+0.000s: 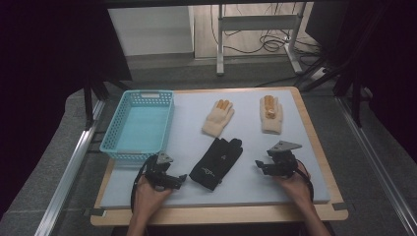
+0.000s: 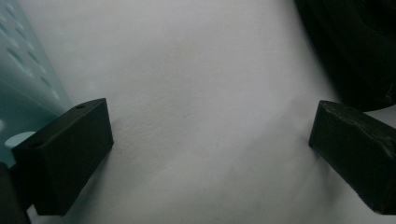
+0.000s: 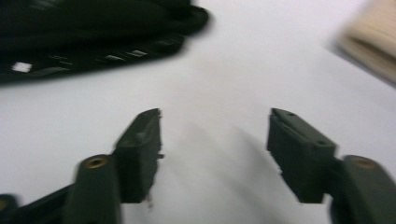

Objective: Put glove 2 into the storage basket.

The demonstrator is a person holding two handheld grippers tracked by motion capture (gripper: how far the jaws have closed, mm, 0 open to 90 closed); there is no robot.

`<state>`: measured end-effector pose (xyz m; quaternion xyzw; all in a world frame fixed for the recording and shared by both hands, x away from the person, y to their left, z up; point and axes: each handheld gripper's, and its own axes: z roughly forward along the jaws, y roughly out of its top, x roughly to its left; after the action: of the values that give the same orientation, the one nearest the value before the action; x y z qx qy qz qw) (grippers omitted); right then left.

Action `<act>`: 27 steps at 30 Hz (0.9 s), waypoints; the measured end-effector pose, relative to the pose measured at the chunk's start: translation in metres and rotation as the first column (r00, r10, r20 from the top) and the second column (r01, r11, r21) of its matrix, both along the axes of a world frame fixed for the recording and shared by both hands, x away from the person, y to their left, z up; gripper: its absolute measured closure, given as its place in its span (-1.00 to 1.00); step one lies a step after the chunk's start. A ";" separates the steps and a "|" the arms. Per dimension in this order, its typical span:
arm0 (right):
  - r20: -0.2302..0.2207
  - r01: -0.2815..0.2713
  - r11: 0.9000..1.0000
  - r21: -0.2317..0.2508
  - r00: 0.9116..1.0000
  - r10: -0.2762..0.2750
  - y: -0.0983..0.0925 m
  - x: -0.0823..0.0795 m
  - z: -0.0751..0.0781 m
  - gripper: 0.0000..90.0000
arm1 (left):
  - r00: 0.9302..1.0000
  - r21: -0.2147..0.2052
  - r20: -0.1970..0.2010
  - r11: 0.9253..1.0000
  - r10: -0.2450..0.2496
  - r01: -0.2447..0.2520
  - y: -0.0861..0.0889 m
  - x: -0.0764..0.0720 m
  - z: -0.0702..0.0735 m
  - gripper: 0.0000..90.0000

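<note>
A black glove (image 1: 216, 162) lies flat on the pale mat (image 1: 255, 189) near the front, between my two grippers. My left gripper (image 1: 181, 178) rests low on the mat just left of the glove's cuff, pointing right, jaws wide apart with nothing between them. In the left gripper view the gripper (image 2: 210, 126) frames bare mat, with the black glove (image 2: 359, 46) at the upper right. My right gripper (image 1: 259, 166) sits right of the glove, pointing left, open and empty. In the right gripper view, beyond the gripper (image 3: 215, 116), the black glove (image 3: 93, 32) lies at the upper left.
A light blue plastic basket (image 1: 140, 125) stands at the back left, its wall (image 2: 23, 88) close beside my left jaw. Two cream gloves with orange fingertips (image 1: 218, 118) (image 1: 271, 114) lie at the back of the mat. The wooden table edge (image 1: 221, 214) runs along the front.
</note>
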<state>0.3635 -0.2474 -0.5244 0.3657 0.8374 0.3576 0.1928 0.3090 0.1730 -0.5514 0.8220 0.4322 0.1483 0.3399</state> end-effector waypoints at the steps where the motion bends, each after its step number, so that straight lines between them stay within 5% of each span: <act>1: 0.001 0.022 1.000 -0.006 1.000 -0.022 -0.004 0.001 -0.001 -0.36 | 1.000 -0.001 0.000 1.000 0.000 0.000 0.000 0.000 0.000 -1.00; 4: -0.004 0.058 0.998 -0.006 0.998 -0.058 -0.016 0.005 -0.004 -0.49 | 1.000 -0.002 -0.001 1.000 0.000 0.000 0.000 0.000 0.000 -1.00; 8: -0.048 0.065 0.997 0.050 0.997 -0.063 -0.025 0.009 -0.004 -0.55 | 1.000 -0.004 -0.001 1.000 -0.002 0.002 0.001 0.000 0.000 -1.00; 15: -0.035 0.065 0.998 0.027 0.997 -0.064 -0.022 0.008 -0.005 -0.55 | 1.000 -0.004 -0.027 1.000 -0.004 0.003 0.005 -0.001 0.006 -0.95; 22: -0.020 0.066 0.998 0.006 0.998 -0.066 -0.020 0.006 -0.006 -0.55 | 0.999 -0.118 -0.032 0.992 -0.040 0.036 0.003 -0.009 0.029 -0.95; 27: -0.019 0.066 0.998 0.005 0.998 -0.066 -0.020 0.006 -0.006 -0.55 | 0.996 -0.139 -0.018 0.987 -0.087 0.084 -0.021 -0.008 0.046 -0.97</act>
<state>0.3698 -0.2669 -0.5301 0.3971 0.8255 0.3501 0.1955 0.3007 0.1520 -0.5052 0.8162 0.4097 0.0934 0.3966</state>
